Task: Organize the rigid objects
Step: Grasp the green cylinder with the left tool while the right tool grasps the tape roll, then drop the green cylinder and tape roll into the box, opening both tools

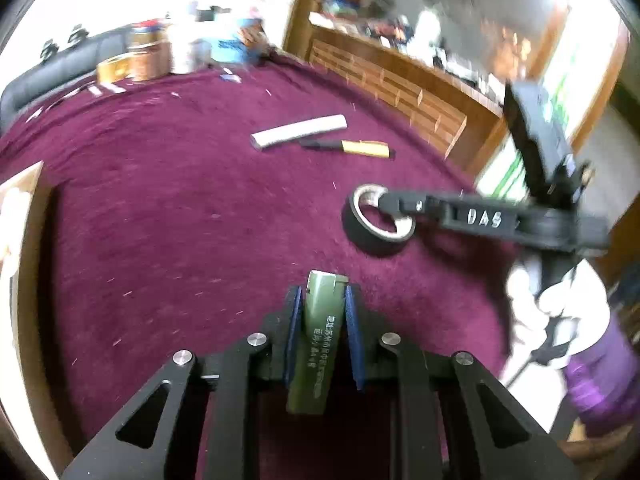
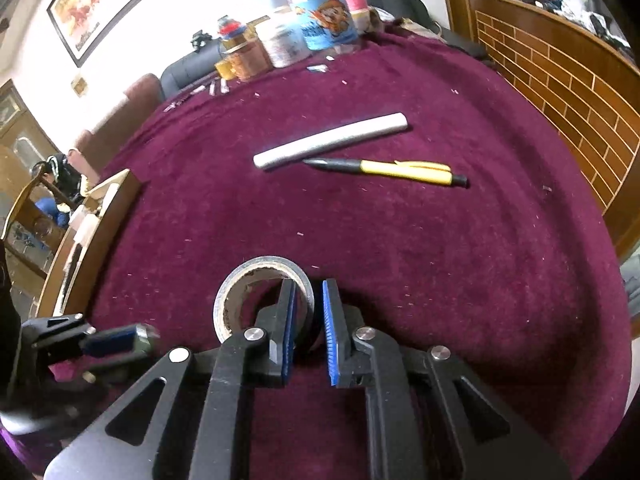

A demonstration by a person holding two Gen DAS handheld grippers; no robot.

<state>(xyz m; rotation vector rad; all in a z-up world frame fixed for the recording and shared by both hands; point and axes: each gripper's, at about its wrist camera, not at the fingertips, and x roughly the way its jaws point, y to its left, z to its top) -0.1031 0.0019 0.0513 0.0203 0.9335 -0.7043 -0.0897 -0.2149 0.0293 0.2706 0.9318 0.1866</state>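
Note:
My left gripper [image 1: 322, 294] is shut on a green lighter [image 1: 320, 332], held above the maroon cloth. A black tape roll [image 1: 370, 226] lies on the cloth; my right gripper [image 2: 310, 292] straddles its wall [image 2: 236, 284], one finger inside the ring and one outside, jaws close around it. The right gripper also shows in the left wrist view [image 1: 384, 204], and the left gripper shows in the right wrist view [image 2: 140, 340]. A white stick [image 2: 332, 140] and a yellow-and-black pen [image 2: 400, 170] lie side by side farther back.
The maroon cloth [image 2: 440, 260] covers a round table. A wooden box [image 2: 92, 216] stands at its left edge. Jars and cans [image 2: 296, 36] crowd the far edge. A brown wooden cabinet [image 2: 568, 80] stands to the right.

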